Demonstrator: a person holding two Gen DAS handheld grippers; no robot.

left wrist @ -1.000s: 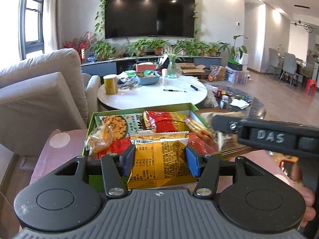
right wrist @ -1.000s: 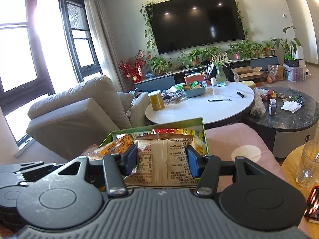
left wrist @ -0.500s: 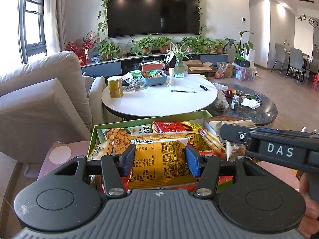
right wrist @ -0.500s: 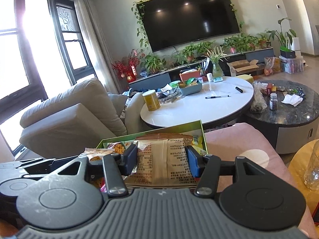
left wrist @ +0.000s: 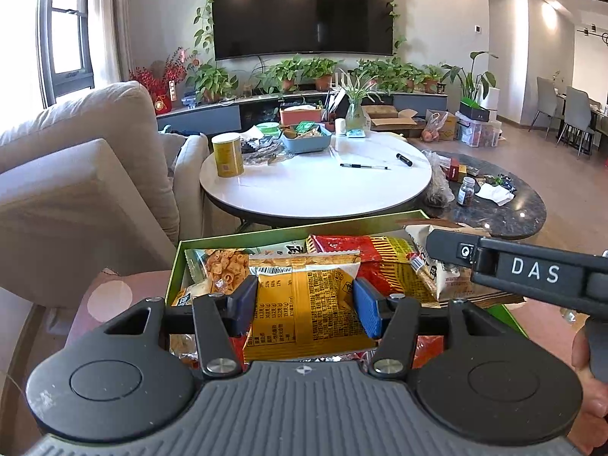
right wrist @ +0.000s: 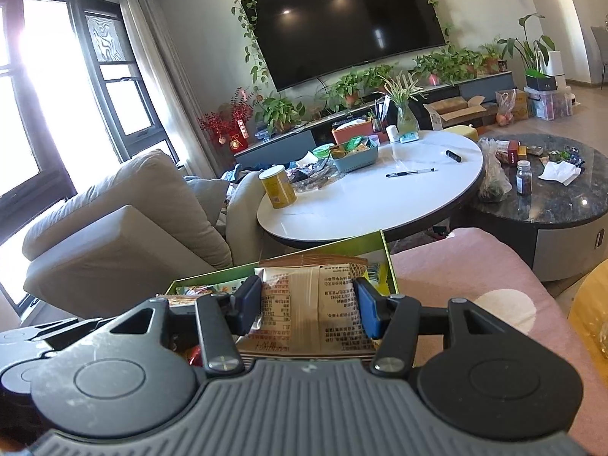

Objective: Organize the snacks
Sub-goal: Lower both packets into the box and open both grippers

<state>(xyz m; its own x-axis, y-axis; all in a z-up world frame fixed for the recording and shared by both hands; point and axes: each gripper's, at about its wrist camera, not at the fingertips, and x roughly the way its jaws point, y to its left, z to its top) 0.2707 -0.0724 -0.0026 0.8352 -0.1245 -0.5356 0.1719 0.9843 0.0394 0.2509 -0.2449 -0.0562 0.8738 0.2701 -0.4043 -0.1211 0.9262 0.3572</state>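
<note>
- My left gripper [left wrist: 304, 300] is clamped on a yellow snack packet [left wrist: 307, 311]: both blue pads press its side edges, and it hangs over the near end of the green box [left wrist: 266, 230].
- My right gripper [right wrist: 307, 302] is clamped the same way on a beige snack packet [right wrist: 311, 304], over the right end of that box.
- Progress, my read: well along. The box is already crowded with a red-and-yellow bag [left wrist: 380, 254], a clear-window bag of curly crisps [left wrist: 222, 268] and more underneath. What's left: set these two down and let go. Can't tell if other snacks wait outside the views.
- Box sits on a pink cushion with pale dots [right wrist: 475, 277], in front of the round white table [left wrist: 315, 186].
- Materials: packets are thin crinkly film with crimped top seals, flat and floppy. Yellow one is glossy, beige one looks matte.
- Box is a rigid shallow tray with low walls, probably card.
</note>
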